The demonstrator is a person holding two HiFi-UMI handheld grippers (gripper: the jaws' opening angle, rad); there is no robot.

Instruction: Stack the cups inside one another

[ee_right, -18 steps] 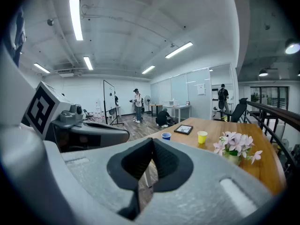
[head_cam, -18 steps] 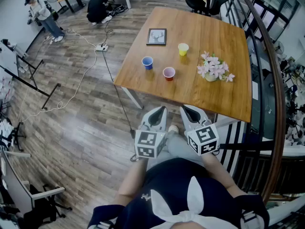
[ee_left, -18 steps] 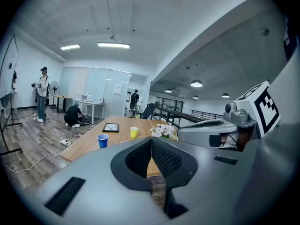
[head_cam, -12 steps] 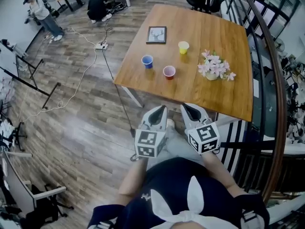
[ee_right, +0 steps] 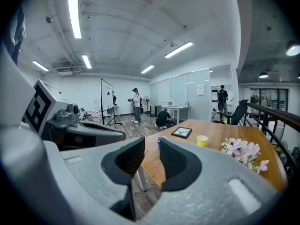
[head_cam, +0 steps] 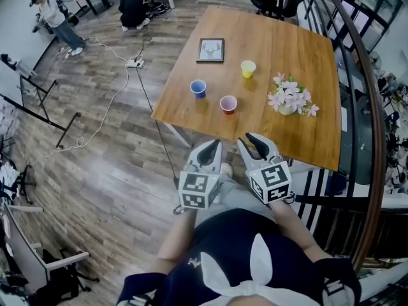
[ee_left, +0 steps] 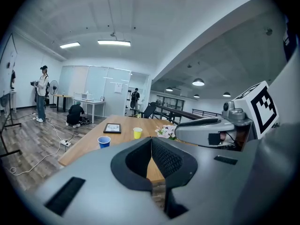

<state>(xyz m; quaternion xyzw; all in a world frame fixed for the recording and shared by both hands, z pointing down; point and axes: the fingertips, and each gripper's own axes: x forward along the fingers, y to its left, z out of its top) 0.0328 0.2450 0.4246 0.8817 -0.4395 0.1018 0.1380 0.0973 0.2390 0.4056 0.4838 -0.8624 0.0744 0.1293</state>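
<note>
Your left gripper (head_cam: 215, 145) and right gripper (head_cam: 254, 140) sit side by side at lower centre of the head view. They are close to your body, over the wooden floor (head_cam: 108, 171) and short of the near edge of the table (head_cam: 299, 132). In its own view the left gripper (ee_left: 150, 139) is clenched, its jaws pressed together at the tips with nothing between them. The right gripper (ee_right: 152, 142) is released. A narrow gap shows between its jaws and nothing sits in it; through the gap you see only the table edge and part of the blue cup (ee_right: 161, 139) far beyond.

Neither gripper touches a cup. All three cups stand upright and apart from one another on the table, above the grippers in the head view.

- **Pink cup** (head_cam: 228, 104): nearest you, up and slightly left of the right gripper's tips.
- **Blue cup** (head_cam: 198, 88): left of the pink cup and a little farther, above the left gripper.
- **Yellow cup** (head_cam: 248, 69): farther still, above and right of the pink cup.

A pot of pink flowers (head_cam: 290, 99) stands to the right of the pink cup. A framed picture (head_cam: 211, 50) lies beyond the blue cup. At the far upper left of the head view are a standing person (head_cam: 54, 14) and a crouching person (head_cam: 134, 8).
</note>
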